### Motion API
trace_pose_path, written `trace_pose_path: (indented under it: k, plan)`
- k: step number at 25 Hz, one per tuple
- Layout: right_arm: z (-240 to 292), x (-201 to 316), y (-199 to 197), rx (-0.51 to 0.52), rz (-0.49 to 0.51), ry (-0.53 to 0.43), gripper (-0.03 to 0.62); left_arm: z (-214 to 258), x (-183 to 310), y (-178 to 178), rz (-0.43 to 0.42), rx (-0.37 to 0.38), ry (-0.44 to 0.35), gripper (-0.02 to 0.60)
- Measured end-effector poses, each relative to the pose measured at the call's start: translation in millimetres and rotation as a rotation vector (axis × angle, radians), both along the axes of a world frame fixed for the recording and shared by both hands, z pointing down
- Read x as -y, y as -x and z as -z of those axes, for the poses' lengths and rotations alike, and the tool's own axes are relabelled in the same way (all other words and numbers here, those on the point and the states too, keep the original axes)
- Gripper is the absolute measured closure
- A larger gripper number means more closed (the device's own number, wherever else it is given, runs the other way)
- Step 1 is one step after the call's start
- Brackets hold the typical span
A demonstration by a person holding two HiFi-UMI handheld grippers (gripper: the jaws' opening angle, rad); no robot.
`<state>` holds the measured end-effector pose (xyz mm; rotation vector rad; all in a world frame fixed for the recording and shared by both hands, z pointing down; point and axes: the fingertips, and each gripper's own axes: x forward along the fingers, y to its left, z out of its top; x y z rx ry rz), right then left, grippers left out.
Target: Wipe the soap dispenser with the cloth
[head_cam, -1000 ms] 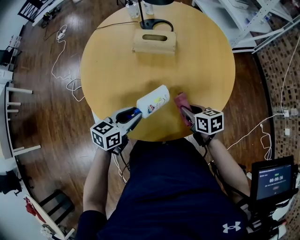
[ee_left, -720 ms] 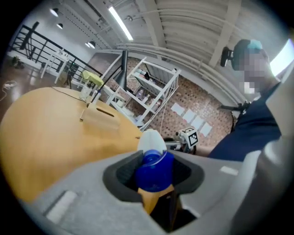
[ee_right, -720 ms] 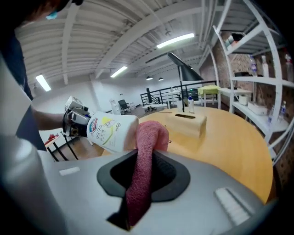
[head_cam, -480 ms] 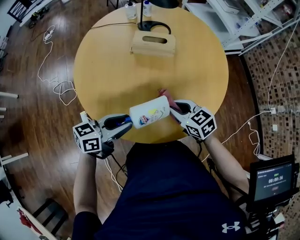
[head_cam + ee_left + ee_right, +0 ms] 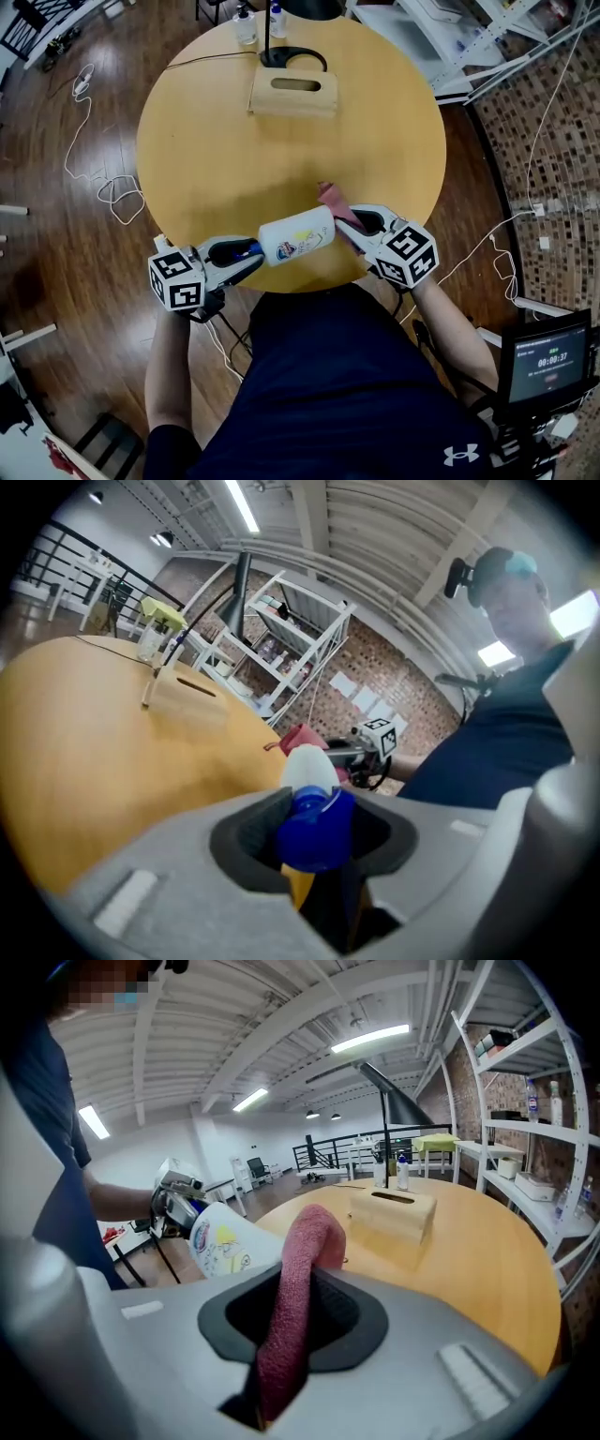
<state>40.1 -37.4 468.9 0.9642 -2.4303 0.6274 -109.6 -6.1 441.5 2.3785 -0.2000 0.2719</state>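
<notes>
A white soap dispenser (image 5: 296, 235) with a blue cap (image 5: 314, 829) lies level above the near edge of the round wooden table (image 5: 216, 141). My left gripper (image 5: 246, 255) is shut on its blue cap end. My right gripper (image 5: 349, 223) is shut on a red cloth (image 5: 330, 199), which sticks out past the jaws right beside the bottle's base. In the right gripper view the cloth (image 5: 298, 1288) stands up between the jaws with the bottle (image 5: 221, 1237) just to its left. In the left gripper view the bottle (image 5: 306, 764) points away toward the cloth (image 5: 302, 738).
A wooden tissue box (image 5: 292, 95) stands at the far side of the table, with a black lamp base (image 5: 291, 58) and two small bottles (image 5: 246, 26) behind it. White cables (image 5: 103, 187) lie on the floor at the left. Metal shelving (image 5: 450, 37) is at the back right.
Both grippers have risen and drawn together. The bottle has swung from a slant to nearly level, and the cloth has moved left, close to the bottle's base.
</notes>
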Motion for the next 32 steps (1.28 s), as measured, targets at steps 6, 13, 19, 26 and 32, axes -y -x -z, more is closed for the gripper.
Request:
trace_pose_path:
  k: [6, 13, 19, 26, 32]
  plan:
    - [-30, -27, -1, 0.022, 0.011, 0.108, 0.525, 14, 11, -5, 0.067, -0.041, 0.042, 0.446]
    - [-30, -50, 10, 0.007, 0.048, 0.118, 0.525, -16, 7, 9, 0.073, 0.01, 0.083, 0.446]
    - [-21, -15, -6, 0.131, -0.089, 0.094, 0.525, -26, -19, -7, -0.07, 0.057, 0.055, 0.446]
    - [-40, 1, -53, 0.087, -0.255, 0.098, 0.525, -58, -3, -9, 0.055, 0.547, -0.065, 0.446]
    - [-85, 33, -108, -0.117, -0.294, 0.067, 0.522, -68, 36, -41, -0.218, 1.017, -0.384, 0.445]
